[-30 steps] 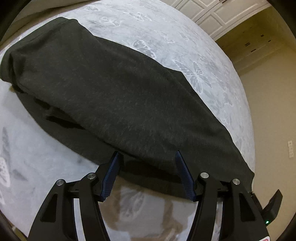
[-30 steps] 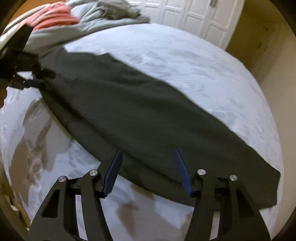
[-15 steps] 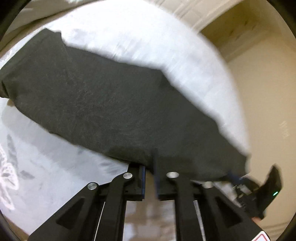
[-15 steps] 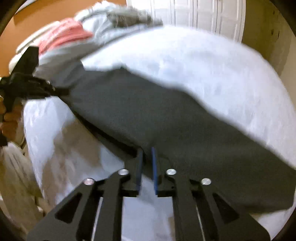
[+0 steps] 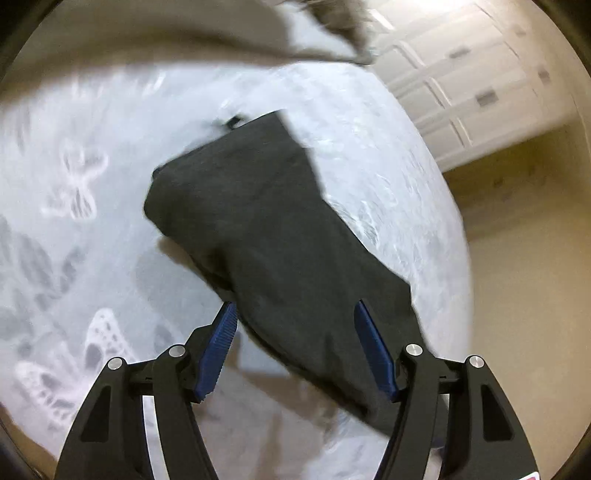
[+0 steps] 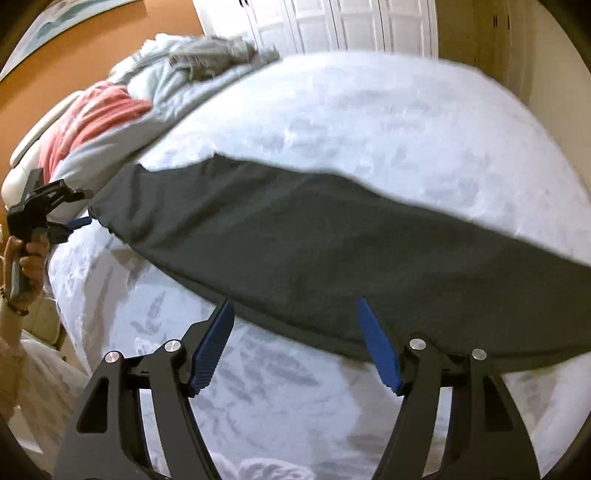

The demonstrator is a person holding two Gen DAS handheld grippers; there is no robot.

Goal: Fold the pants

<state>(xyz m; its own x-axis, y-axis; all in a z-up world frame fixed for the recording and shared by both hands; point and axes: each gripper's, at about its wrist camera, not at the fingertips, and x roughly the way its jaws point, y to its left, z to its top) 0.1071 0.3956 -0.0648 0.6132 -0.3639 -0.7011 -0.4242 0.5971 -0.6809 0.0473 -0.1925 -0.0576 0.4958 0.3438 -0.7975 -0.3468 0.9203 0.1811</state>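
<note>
Dark grey pants (image 5: 273, 236) lie as a long folded strip on a white bed with a butterfly print (image 5: 74, 177). My left gripper (image 5: 295, 350) is open, its blue pads either side of the near edge of the pants, holding nothing. In the right wrist view the pants (image 6: 314, 251) stretch across the bed from left to right. My right gripper (image 6: 299, 343) is open just at their near edge. The left gripper (image 6: 44, 210) also shows in the right wrist view at the pants' far left end, in a hand.
A heap of light blue, grey and pink bedding (image 6: 155, 88) lies at the head of the bed. White panelled closet doors (image 6: 332, 22) stand behind. Beige floor (image 5: 517, 295) lies beyond the bed's right edge.
Both grippers were open on the pants' edge, shut half a second ago, and are open again now. The left wrist view has swung; the pants now run away from it.
</note>
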